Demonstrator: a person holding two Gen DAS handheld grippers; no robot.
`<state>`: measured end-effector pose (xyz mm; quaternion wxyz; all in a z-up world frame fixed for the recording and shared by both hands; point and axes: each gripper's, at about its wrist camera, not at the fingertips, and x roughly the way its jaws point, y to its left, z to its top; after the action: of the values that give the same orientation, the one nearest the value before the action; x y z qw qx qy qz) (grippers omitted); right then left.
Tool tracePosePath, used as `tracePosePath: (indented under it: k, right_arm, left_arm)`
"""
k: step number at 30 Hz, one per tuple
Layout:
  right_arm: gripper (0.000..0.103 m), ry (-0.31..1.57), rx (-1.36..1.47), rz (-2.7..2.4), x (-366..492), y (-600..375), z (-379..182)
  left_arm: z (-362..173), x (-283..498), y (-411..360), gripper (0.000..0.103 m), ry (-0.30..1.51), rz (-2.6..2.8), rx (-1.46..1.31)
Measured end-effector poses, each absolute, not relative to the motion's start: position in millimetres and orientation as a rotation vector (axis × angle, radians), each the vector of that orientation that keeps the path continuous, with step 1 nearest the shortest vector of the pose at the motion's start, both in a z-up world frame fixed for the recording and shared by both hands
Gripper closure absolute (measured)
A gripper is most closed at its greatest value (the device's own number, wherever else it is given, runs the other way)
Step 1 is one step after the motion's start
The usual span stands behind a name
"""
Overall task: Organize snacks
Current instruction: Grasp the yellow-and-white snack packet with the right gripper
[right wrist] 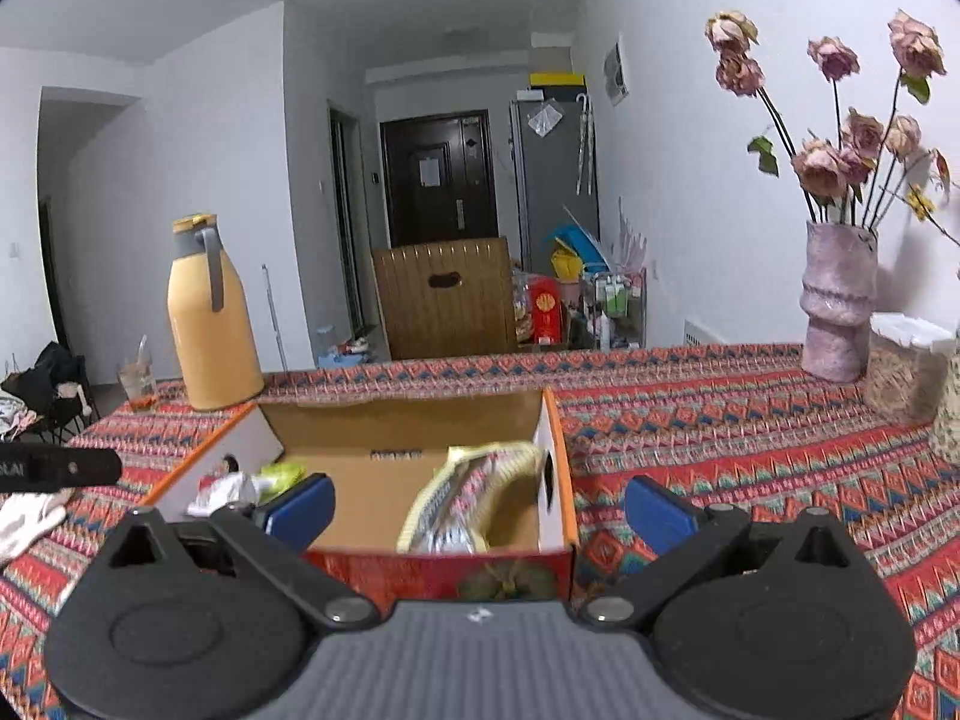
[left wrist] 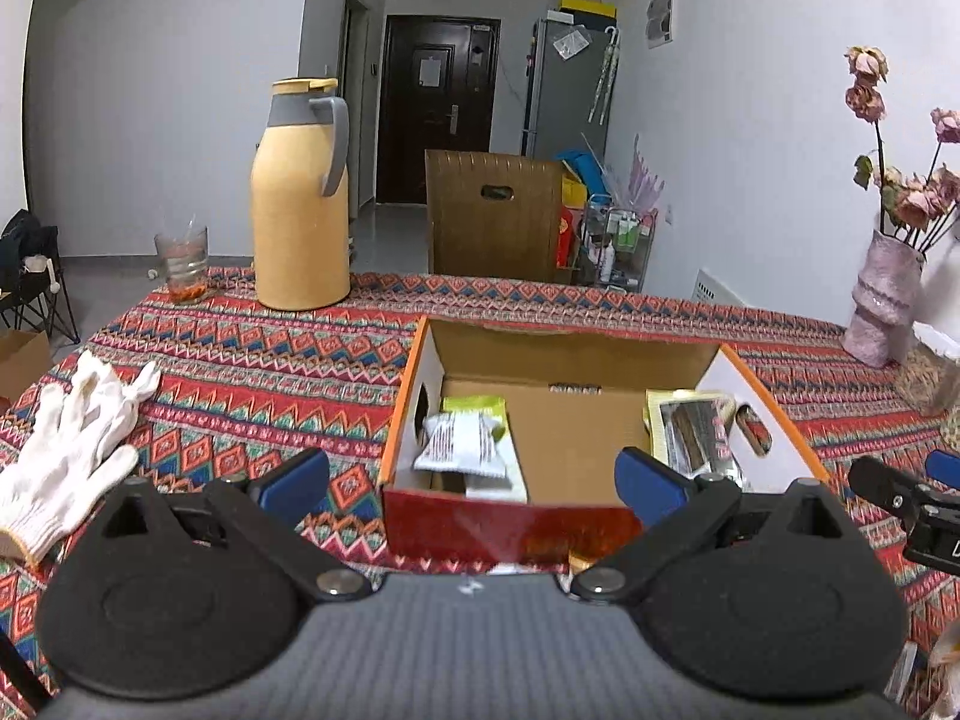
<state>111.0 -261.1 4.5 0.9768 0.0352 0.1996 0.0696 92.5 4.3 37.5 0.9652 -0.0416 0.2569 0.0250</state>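
Observation:
An open orange-rimmed cardboard box (left wrist: 774, 414) sits on the patterned tablecloth; it also shows in the right wrist view (right wrist: 555, 438). Inside at the left lie a white snack packet (left wrist: 465, 441) and a green packet (left wrist: 474, 405). At the right leans a yellow-edged snack bag (left wrist: 690, 426), seen in the right wrist view (right wrist: 474, 492). My left gripper (left wrist: 474, 480) is open and empty just in front of the box. My right gripper (right wrist: 480, 507) is open and empty before the box's right side.
A yellow thermos (left wrist: 300, 204) and a glass (left wrist: 183, 264) stand at the far left of the table. White gloves (left wrist: 72, 438) lie at the left. A pink vase with dried roses (right wrist: 840, 300) and a jar (right wrist: 906, 366) stand at the right.

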Motion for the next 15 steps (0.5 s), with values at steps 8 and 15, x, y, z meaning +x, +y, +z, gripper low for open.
tracePosePath:
  k: [8,15]
  right_arm:
    - [0.0,0.479,0.064,0.125,79.6,-273.7,-25.9]
    - [0.0,0.519,0.052,0.091,53.4,-285.5,-48.6]
  left_arm:
    - [21.3,63.6,7.1,0.0,0.539,0.04,-0.069]
    - [4.8,44.2,7.5,0.0,0.565,0.016,-0.059]
